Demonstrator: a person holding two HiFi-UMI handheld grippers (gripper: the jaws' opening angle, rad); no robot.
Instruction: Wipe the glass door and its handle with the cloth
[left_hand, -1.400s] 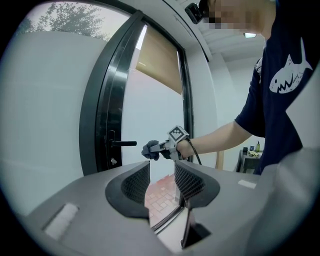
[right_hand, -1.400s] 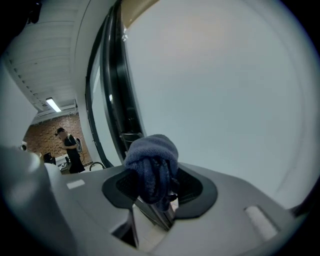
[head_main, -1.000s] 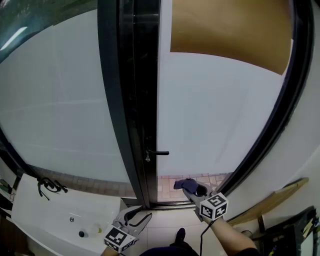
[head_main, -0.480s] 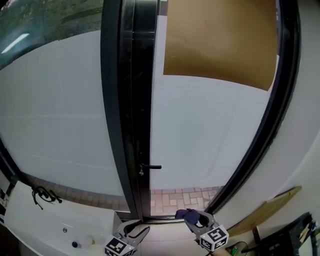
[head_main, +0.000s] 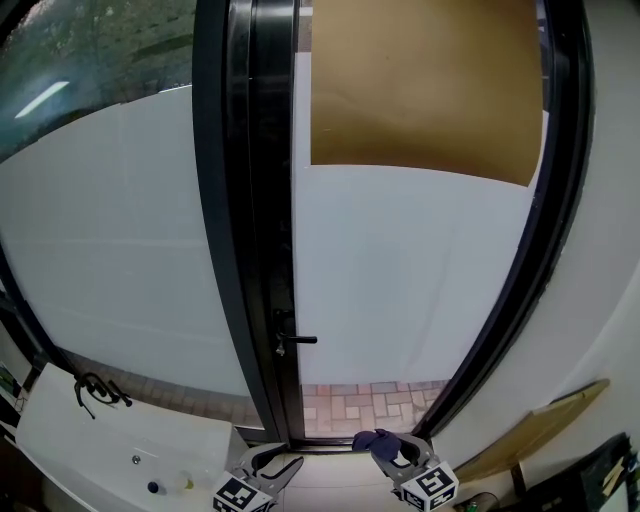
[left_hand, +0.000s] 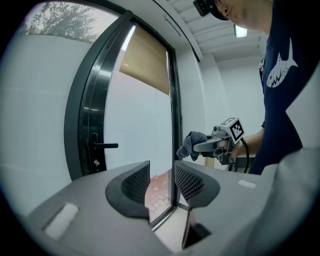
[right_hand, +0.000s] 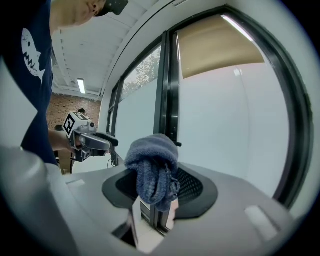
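Observation:
The frosted glass door (head_main: 410, 270) stands ahead in a black frame, its black lever handle (head_main: 296, 340) at the left edge. My right gripper (head_main: 388, 447) is low, below the door's bottom edge, shut on a bunched blue cloth (head_main: 366, 439). In the right gripper view the cloth (right_hand: 152, 170) bulges up between the jaws, with the handle (right_hand: 176, 144) just beyond it. My left gripper (head_main: 275, 462) hangs at the bottom left of the door, open and empty; in its own view the jaws (left_hand: 162, 182) stand apart, and the handle (left_hand: 104, 146) is to the left.
Brown paper (head_main: 420, 90) covers the door's upper part. A fixed frosted pane (head_main: 110, 230) is to the left. A white basin (head_main: 120, 440) with a black hose (head_main: 95, 388) lies low left. A wooden plank (head_main: 540, 425) leans at the lower right. Brick paving (head_main: 360, 400) shows below.
The head view has tilted upward, so both grippers have slid to the bottom edge and more brown paper shows. The cloth stays in the right gripper.

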